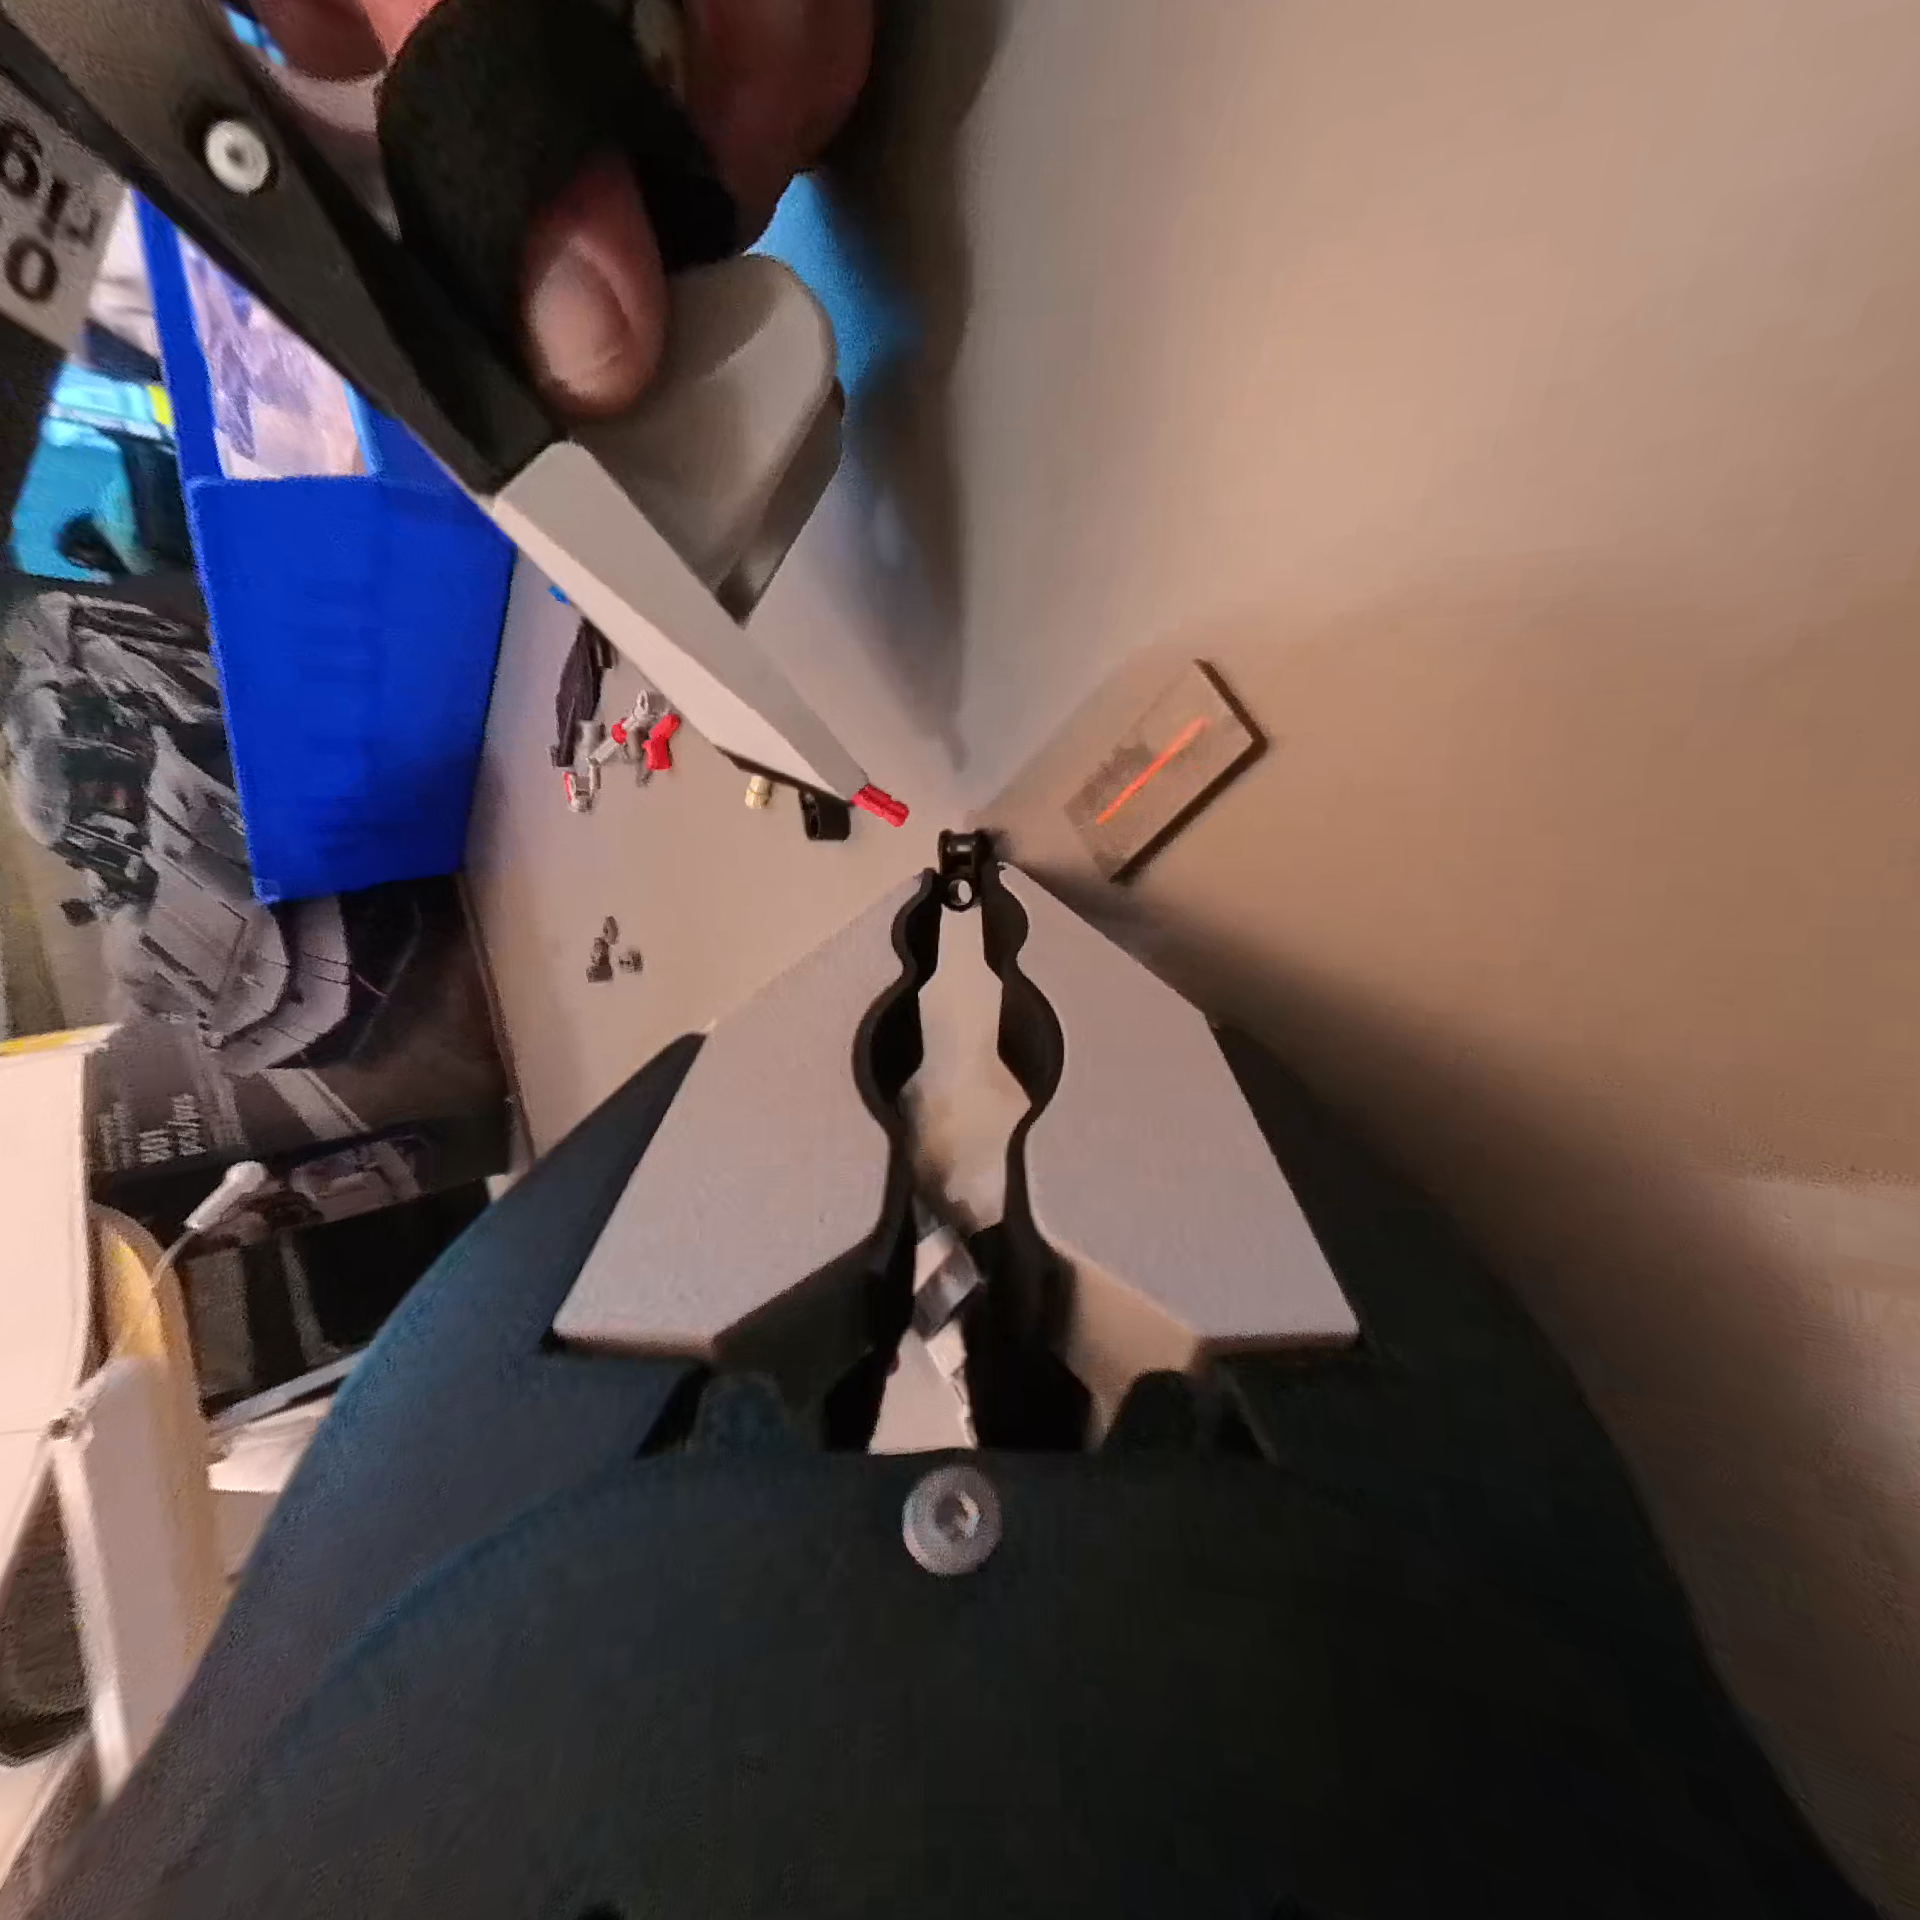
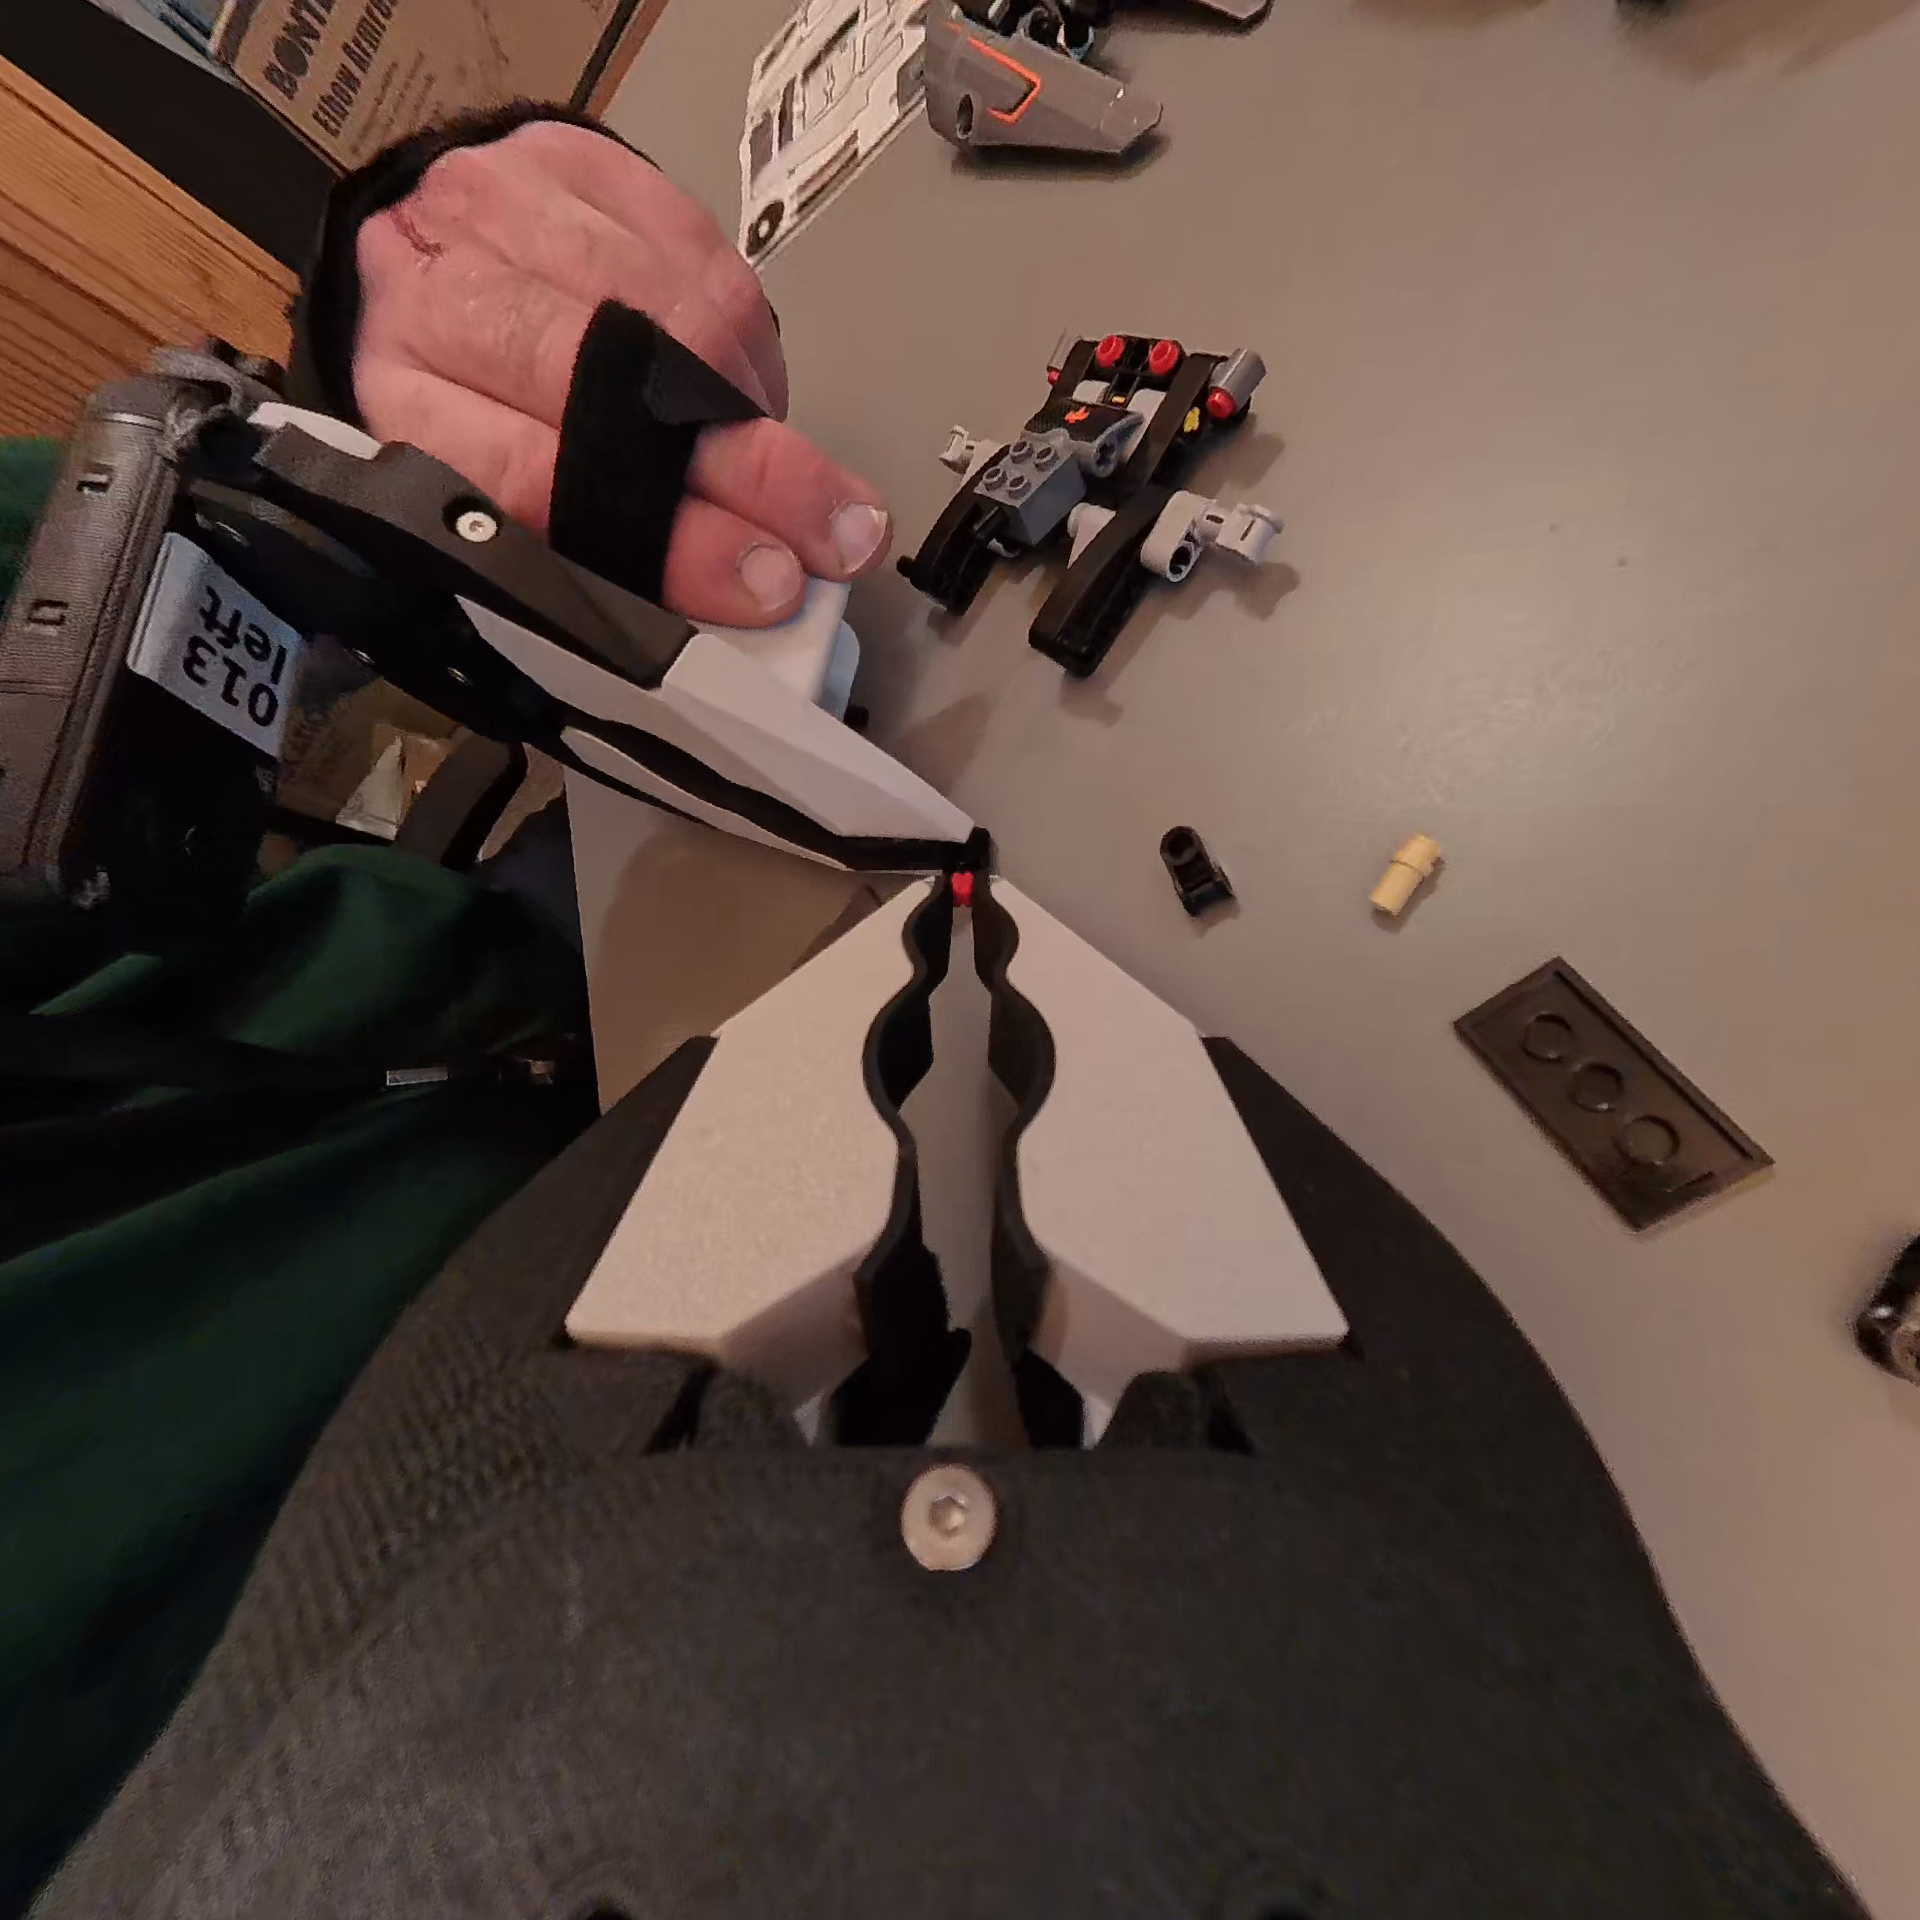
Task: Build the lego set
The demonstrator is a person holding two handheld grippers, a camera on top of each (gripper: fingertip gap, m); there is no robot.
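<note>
We note white label (image 2: 218, 665) with dark printed characters on body of left gripper (image 2: 971, 844), left side. Similar white label (image 1: 42, 239) on right gripper (image 1: 868, 798), far left, cut by frame edge. Brown cardboard box (image 2: 343, 62), far left, bears dark printed lettering. Dark product box (image 1: 187, 1122), near left, carries small pale lettering, blurred. Printed sheet (image 2: 821, 104), far: print too small for us.

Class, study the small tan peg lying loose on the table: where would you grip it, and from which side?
Grip the tan peg across its smooth barrel, coming from above. It lies flat on the grey table with bare space around it; its ribbed tip looks less secure.
</note>
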